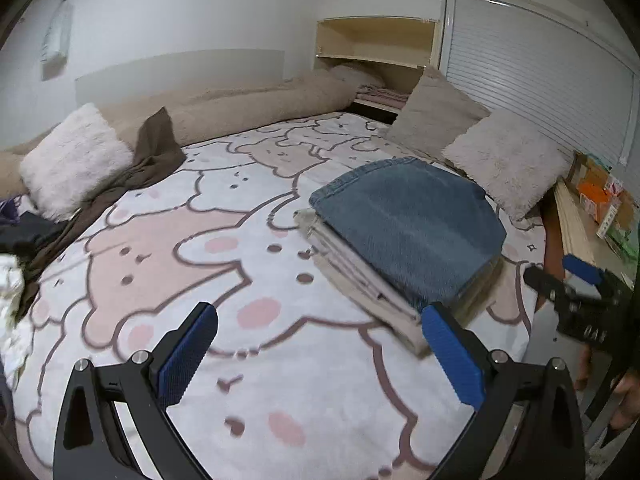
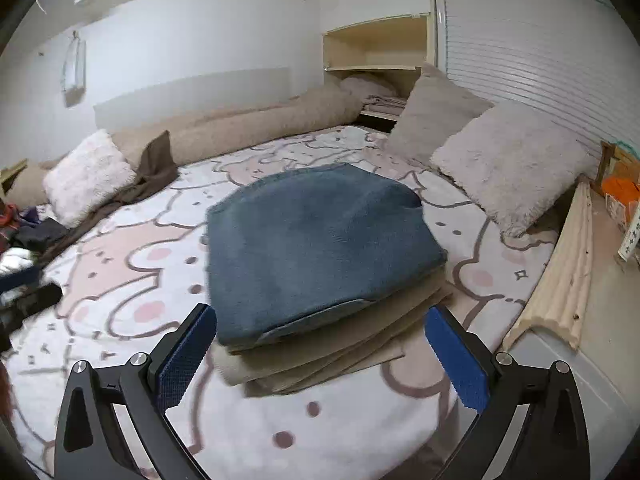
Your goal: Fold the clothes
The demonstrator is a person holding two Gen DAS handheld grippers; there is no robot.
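Observation:
Folded blue jeans (image 1: 408,220) (image 2: 316,248) lie on top of a stack of folded beige clothes (image 1: 360,284) (image 2: 320,356) on the bed. My left gripper (image 1: 320,320) is open over the bedspread, its right finger near the stack's front corner, nothing between its pads. My right gripper (image 2: 320,324) is open just in front of the stack, which fills the gap ahead of its fingers without being touched. The right gripper (image 1: 576,280) also shows at the right edge of the left wrist view. A brown garment (image 1: 148,168) (image 2: 148,172) lies unfolded at the far left.
The bedspread (image 1: 180,264) (image 2: 120,264) has a pink bear pattern. Fluffy pillows (image 1: 72,160) (image 2: 508,164) sit at both sides, a rolled beige blanket (image 1: 248,108) along the far wall. Loose clothes (image 1: 16,248) (image 2: 24,240) pile at the left edge. A wooden ledge (image 2: 560,280) with boxes runs on the right.

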